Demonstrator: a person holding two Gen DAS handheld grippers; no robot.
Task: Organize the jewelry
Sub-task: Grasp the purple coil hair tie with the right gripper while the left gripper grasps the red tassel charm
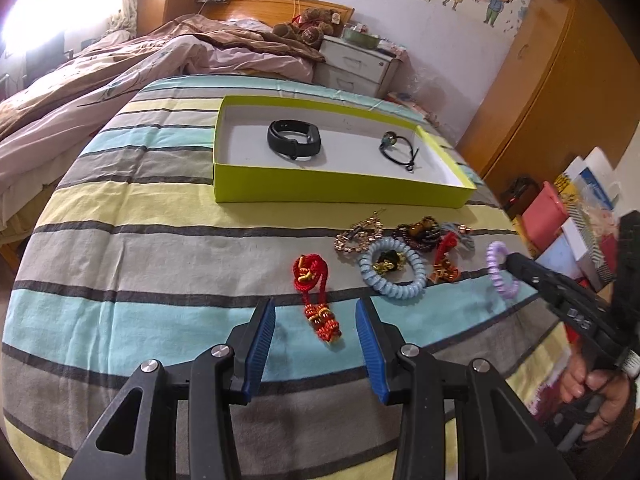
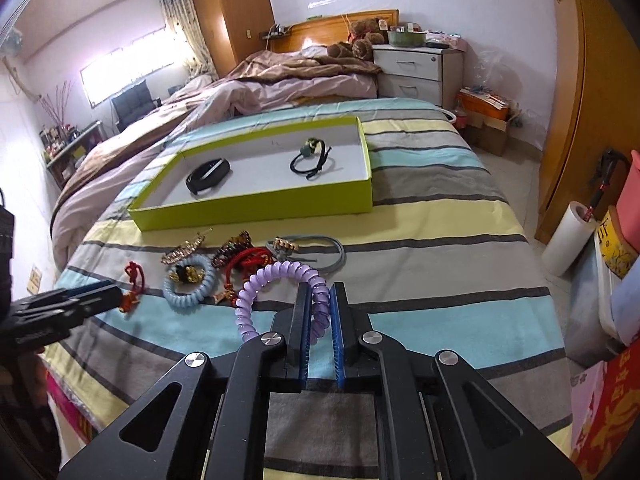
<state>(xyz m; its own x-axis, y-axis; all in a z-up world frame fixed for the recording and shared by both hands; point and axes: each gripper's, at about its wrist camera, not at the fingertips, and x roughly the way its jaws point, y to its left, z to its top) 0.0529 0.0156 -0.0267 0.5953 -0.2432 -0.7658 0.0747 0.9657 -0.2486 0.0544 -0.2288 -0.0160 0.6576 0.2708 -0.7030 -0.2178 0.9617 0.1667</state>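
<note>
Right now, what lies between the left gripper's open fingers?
The tail of the red knotted cord lies on the striped sheet between the left gripper fingers, shown in the left wrist view.

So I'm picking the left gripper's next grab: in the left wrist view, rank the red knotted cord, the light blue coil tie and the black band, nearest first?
From the left gripper:
1. Red knotted cord, between its open fingers, on the striped cloth.
2. Light blue coil tie, further ahead, to the right.
3. Black band, farthest, inside the green box.
</note>
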